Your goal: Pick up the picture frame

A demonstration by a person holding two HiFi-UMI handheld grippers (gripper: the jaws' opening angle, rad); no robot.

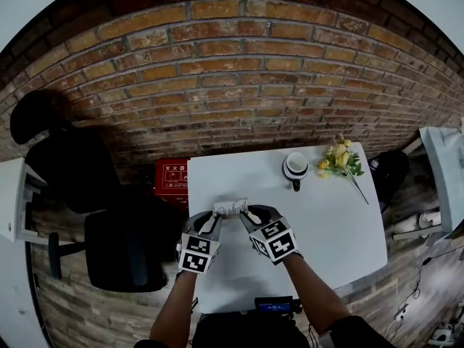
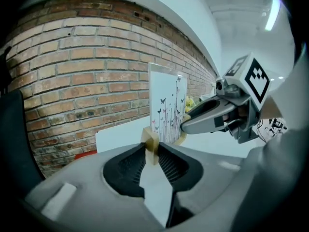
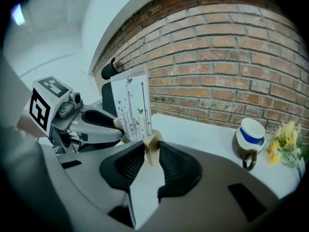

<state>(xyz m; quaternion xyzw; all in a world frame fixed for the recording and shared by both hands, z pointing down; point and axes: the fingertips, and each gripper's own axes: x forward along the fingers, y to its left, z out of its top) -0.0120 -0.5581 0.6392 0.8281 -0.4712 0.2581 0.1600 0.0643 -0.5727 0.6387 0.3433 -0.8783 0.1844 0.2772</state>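
A white table [image 1: 326, 223] stands before a brick wall [image 1: 239, 64], with a cup [image 1: 295, 165] and yellow flowers [image 1: 341, 159] at its far right and a black chair [image 1: 109, 223] to its left. Over the table's near left part the picture frame [image 1: 230, 207] stands upright between the two grippers. The left gripper [image 2: 152, 151] has its jaws drawn narrow onto one end of the frame's pale wooden base, and the right gripper [image 3: 150, 149] clamps the other end likewise.
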